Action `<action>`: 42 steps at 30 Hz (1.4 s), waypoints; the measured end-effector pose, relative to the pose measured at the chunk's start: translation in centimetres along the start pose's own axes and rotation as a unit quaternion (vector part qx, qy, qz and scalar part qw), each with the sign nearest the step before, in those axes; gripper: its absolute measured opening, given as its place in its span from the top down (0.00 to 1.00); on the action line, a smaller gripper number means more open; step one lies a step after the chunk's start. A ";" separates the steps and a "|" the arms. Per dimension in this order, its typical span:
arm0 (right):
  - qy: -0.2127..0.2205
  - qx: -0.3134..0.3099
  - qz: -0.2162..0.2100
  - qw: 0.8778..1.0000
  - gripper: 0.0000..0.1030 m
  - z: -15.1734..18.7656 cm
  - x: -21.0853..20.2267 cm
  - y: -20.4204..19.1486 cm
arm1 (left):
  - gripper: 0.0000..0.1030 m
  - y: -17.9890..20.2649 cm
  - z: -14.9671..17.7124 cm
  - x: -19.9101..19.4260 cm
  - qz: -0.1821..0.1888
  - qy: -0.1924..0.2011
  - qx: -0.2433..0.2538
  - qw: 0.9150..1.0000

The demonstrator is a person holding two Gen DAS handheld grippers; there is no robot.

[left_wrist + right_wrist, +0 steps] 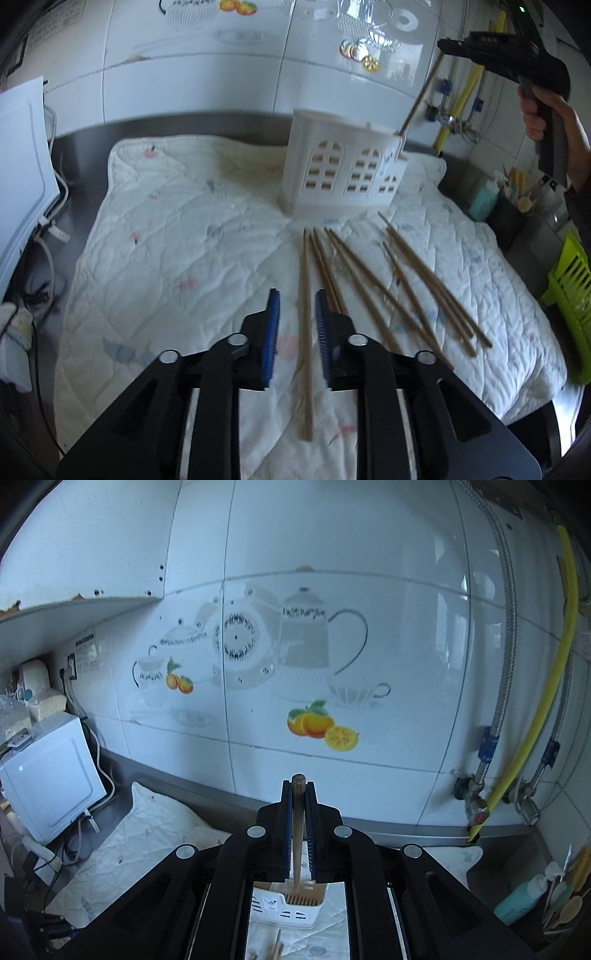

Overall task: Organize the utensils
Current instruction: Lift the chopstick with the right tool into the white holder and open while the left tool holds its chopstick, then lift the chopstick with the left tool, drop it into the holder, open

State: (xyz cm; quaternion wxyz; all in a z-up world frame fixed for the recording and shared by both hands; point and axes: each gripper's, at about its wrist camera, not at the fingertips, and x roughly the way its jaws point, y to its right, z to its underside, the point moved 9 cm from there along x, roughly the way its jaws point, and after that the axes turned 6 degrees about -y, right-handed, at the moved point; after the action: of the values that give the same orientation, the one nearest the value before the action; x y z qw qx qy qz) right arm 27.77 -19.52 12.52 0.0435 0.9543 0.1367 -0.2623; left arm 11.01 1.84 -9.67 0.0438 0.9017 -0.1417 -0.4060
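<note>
Left hand-held gripper [297, 295] astride chopstick [306, 332], pads clear.

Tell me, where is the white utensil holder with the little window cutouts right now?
In the left wrist view the white holder stands upright on the quilted cloth, toward the tiled wall, just beyond the loose chopsticks.

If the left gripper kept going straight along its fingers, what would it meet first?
Most likely the leftmost chopstick, lying on the quilted mat between the left gripper's open pads. Depth is hard to judge; the white holder stands farther along.
</note>
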 end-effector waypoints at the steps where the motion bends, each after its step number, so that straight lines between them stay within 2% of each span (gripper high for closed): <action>1: -0.005 0.001 0.001 1.000 0.93 0.3 0.6 0.1 | 0.69 0.0 0.7 0.3 0.005 -0.006 -0.002 1.000; 5: -0.022 0.004 0.006 1.000 0.93 1.3 2.2 0.4 | 0.68 0.7 3.3 1.4 0.013 -0.029 0.007 0.999; 9: -0.037 0.009 0.008 0.999 0.93 2.1 3.5 0.9 | 0.69 1.0 5.1 3.3 -0.008 -0.055 0.017 0.998; 13: -0.043 0.012 0.009 0.999 0.93 2.7 4.0 1.2 | 0.70 0.8 5.7 4.3 -0.019 -0.064 0.019 0.998; 15: -0.045 0.014 0.006 0.999 0.93 2.9 4.1 1.4 | 0.73 0.9 5.8 4.4 -0.022 -0.061 0.021 0.998; 17: -0.047 0.016 0.005 0.999 0.93 3.0 4.2 1.5 | 0.84 0.9 5.7 4.5 -0.042 -0.058 0.032 0.997; 20: -0.046 0.017 0.006 0.999 0.93 3.1 4.0 1.7 | 0.91 0.9 5.6 4.5 -0.050 -0.056 0.033 0.997; 21: -0.045 0.017 0.006 0.999 0.93 3.1 3.8 1.8 | 0.95 1.0 5.4 4.4 -0.047 -0.055 0.032 0.997; 30: -0.033 0.016 0.005 0.999 0.93 4.0 1.1 2.0 | 0.95 1.6 3.6 2.4 -0.022 -0.026 0.024 0.999; 42: -0.001 0.027 -0.027 0.999 0.93 7.7 -5.8 0.8 | 0.95 1.5 -2.1 -1.4 -0.010 0.033 0.011 0.999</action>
State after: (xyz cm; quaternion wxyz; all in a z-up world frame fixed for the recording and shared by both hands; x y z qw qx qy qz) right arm 19.43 -22.83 8.95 0.0103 0.9506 0.1554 -0.2684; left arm 11.37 0.70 -6.93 0.0343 0.9165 -0.1360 -0.3746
